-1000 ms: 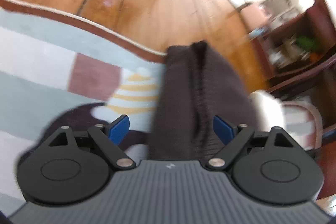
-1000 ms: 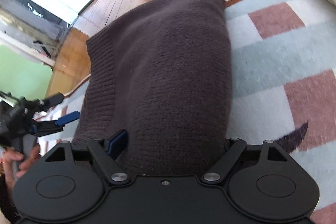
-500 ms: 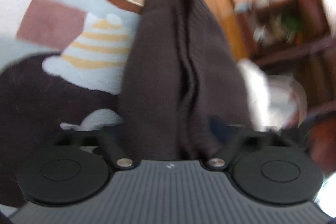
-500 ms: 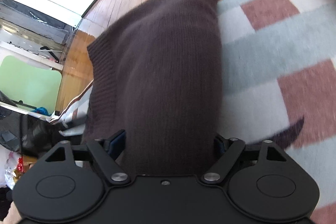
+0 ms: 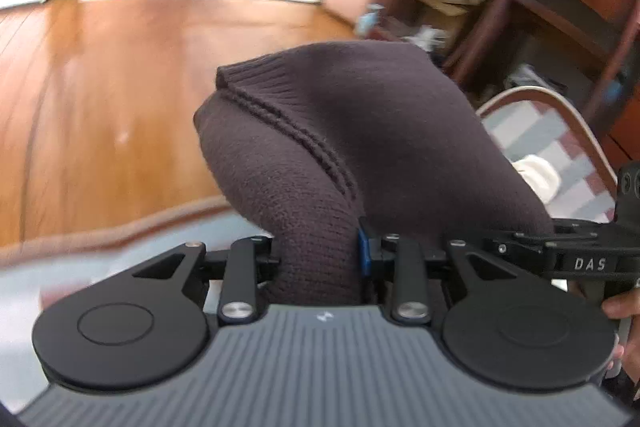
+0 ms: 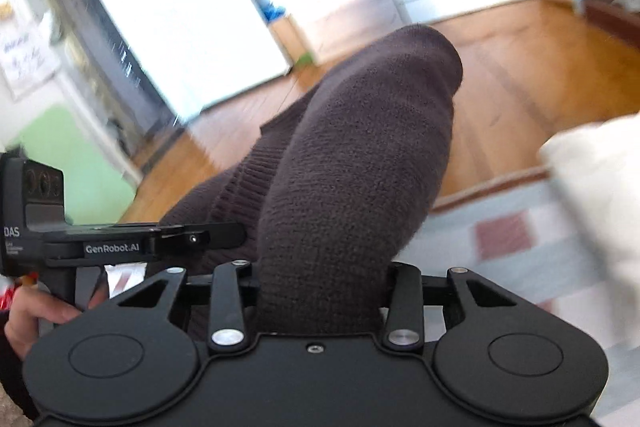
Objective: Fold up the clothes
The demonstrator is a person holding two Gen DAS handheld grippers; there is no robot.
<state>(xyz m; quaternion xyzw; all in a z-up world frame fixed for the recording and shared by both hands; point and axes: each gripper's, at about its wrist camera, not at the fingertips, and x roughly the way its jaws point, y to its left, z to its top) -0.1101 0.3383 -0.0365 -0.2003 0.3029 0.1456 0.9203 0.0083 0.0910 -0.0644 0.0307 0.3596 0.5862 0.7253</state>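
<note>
- Clearly, the left hand-held gripper (image 5: 320,259) is closing, pads pinching the dark brown knitted sweater (image 5: 360,131).
- Right hand-held gripper (image 6: 320,283), at 3 o'clock, closing on it too.

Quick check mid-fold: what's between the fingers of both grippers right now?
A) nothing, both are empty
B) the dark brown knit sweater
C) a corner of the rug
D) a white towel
B: in each wrist view the dark brown knit sweater bunches between the closing fingers of the left gripper and the right gripper, lifted above the rug.
</note>
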